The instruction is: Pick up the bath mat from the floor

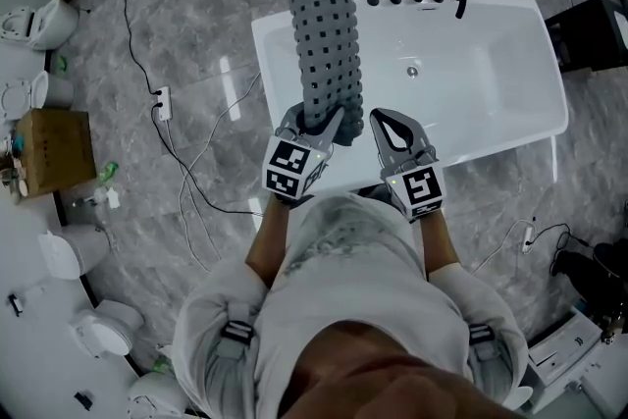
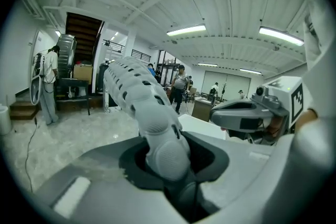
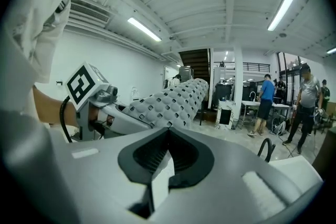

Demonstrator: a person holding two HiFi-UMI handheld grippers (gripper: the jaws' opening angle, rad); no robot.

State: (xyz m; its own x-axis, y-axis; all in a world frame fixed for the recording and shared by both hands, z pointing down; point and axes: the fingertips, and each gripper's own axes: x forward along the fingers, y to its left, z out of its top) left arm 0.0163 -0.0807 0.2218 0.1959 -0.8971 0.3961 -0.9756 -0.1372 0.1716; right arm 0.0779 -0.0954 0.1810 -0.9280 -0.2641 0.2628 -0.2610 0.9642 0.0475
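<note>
Gripping grey perforated rolled bath mat point(image 1: 324, 25), left gripper point(image 1: 316, 125); right gripper point(image 1: 381, 121) closed, empty

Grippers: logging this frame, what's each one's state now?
Left gripper: closed on the mat.
Right gripper: closed, empty.

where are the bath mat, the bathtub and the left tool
bath mat point(image 1: 324, 34): head view, middle of its holed surface
bathtub point(image 1: 471, 103): head view, bare basin floor
left tool point(image 1: 316, 127): head view, between its fingertips, where they clamp the mat's end
</note>
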